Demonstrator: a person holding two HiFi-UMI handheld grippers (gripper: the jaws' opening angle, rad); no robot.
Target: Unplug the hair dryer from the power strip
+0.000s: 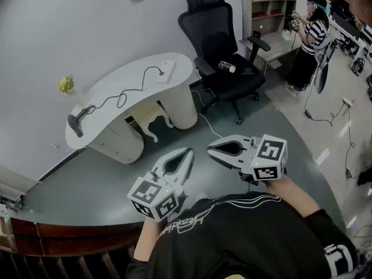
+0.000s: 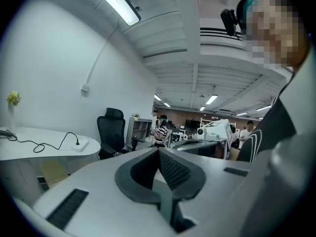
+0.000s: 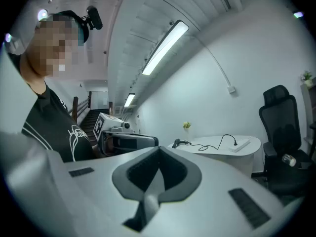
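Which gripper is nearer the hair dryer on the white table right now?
Left. The left gripper is at the person's chest, well short of the hair dryer at the left end of the white table. The right gripper is farther right. Neither touches it.

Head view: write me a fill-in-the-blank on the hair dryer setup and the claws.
In the head view, the hair dryer lies at the white desk's left end, the power strip at its ____ end. The dryer's cord is ____ the strip. The left claw and right claw are both ____ and empty. A black office ____ stands beside the desk.
Missing: right; plugged into; shut; chair.
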